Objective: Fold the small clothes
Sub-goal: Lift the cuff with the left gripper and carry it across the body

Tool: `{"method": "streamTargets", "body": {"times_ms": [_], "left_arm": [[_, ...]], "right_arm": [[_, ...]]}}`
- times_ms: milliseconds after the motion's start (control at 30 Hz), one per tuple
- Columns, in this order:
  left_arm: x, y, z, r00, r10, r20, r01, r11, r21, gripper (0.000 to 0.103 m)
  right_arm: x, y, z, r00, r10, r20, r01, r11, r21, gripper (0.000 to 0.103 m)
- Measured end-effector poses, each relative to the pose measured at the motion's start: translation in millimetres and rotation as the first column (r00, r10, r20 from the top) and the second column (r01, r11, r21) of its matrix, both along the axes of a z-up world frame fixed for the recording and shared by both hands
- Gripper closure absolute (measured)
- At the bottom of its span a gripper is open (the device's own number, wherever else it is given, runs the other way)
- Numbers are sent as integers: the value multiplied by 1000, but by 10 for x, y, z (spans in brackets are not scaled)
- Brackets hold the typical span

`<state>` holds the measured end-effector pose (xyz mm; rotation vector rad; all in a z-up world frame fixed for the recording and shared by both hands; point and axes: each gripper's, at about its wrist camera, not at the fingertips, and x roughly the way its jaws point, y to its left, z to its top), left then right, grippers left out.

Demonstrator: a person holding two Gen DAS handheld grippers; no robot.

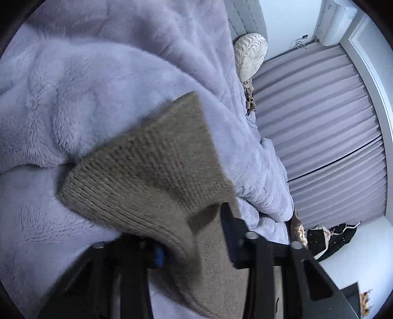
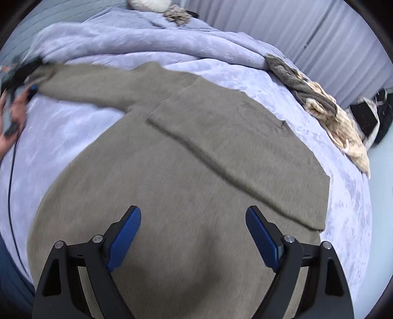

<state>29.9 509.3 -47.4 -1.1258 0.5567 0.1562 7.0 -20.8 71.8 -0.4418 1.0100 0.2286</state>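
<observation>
A brown knit sweater (image 2: 196, 152) lies spread flat on the lilac bed cover (image 2: 73, 127). One sleeve is folded across its body and the other stretches out to the left. In the left wrist view that sleeve's ribbed cuff (image 1: 147, 166) runs between the fingers of my left gripper (image 1: 194, 228), which is shut on it. The same gripper (image 2: 27, 81) shows blurred at the far left of the right wrist view, with a hand (image 2: 12, 117) behind it. My right gripper (image 2: 194, 225) hovers over the sweater's lower body, jaws wide open and holding nothing.
A heap of grey and cream clothes (image 2: 326, 115) sits at the bed's right edge, and another garment (image 2: 176, 12) lies near a cream pillow (image 1: 250, 54). A pleated curtain (image 1: 319, 117) and a black bag (image 1: 329, 238) stand beyond the bed. A dark cable (image 2: 11, 171) hangs at the left.
</observation>
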Motion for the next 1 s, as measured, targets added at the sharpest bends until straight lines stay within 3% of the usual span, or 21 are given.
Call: {"method": "streamTargets", "body": {"times_ms": [67,133,300,533,833,1000], "left_arm": [[-36,99,-70,1000,9,22,-8,999,-42,85],[-43,116,-30,999,14,34,-13,999,-37,89],[-53,-80,376,1000,-18,12,16,991,134,93],[139,-348,836,989,-45,-139,92,933,349,93],[292,-846,1158,964,-109,-241,203,889,411,93],[412,-1278,1346,951,-134,-280,257,846,467,93]], "right_arm": [[250,-42,36,998,-69,-9,69,996,47,14],[420,-59,64,993,-121,-11,121,989,83,14],[661,17,65,987,-159,4,158,984,84,14],[1308,76,-109,967,-249,-54,253,965,75,14],[1720,267,-330,937,-325,-128,339,935,106,14],[1793,621,-497,935,-320,-150,335,939,83,14]]}}
